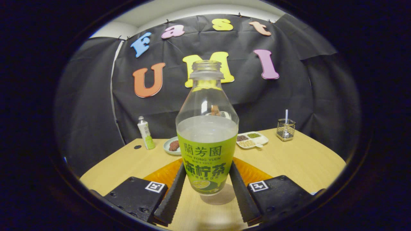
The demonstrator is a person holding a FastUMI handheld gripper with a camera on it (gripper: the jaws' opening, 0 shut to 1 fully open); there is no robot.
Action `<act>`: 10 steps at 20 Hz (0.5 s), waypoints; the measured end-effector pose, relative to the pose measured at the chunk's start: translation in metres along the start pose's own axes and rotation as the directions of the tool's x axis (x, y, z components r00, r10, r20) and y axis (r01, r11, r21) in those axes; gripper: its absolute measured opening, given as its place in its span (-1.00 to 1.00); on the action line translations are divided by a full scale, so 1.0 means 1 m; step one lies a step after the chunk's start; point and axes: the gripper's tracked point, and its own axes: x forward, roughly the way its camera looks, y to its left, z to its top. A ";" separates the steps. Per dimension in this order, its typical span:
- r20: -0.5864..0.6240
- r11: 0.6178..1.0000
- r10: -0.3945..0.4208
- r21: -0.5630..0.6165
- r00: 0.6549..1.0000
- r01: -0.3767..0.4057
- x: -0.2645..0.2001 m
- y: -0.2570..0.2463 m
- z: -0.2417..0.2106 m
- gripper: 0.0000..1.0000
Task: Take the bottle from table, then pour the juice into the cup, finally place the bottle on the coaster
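**Bottle gripped, hanging just above the table**

Black cloth is hanging behind a pale wooden table [298, 160], which is taking up the lower half of the gripper view. The gripper [207, 179] is reaching forward over the near edge, and its two ribbed black fingers [173, 192] are pressing against either side of the bottle [207, 141], closing on the lower part of its green label. The bottle is standing upright between the fingers with its cap off and its neck open. Pale, cloudy juice is filling it to about the top of the label, and the clear glass above is showing empty. Its base is sitting a little above a round shadow on the wood, so it seems to be hanging clear of the table, though whether it is fully lifted is hard to tell.

An orange coaster [163, 175] is lying flat on the table just behind the bottle, its edges showing on both sides of the fingers.

Beyond the bottle, a small plate [171, 146] with something brown on it is sitting near a small upright white-and-green bottle [146, 133]. A divided tray [253, 140] of grains is resting to the other side, and a wire holder [285, 128] with a metal rod is standing further out.
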 end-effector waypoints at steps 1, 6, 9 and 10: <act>-0.016 1.000 -0.007 -0.013 1.000 0.007 0.010 0.002 -0.007 0.62; -0.089 0.996 -0.053 -0.077 0.995 0.047 0.040 -0.003 -0.029 0.62; -0.115 0.994 -0.077 -0.083 0.990 0.068 0.046 -0.014 -0.037 0.62; -0.117 0.994 -0.080 -0.090 0.990 0.070 0.047 -0.015 -0.038 0.62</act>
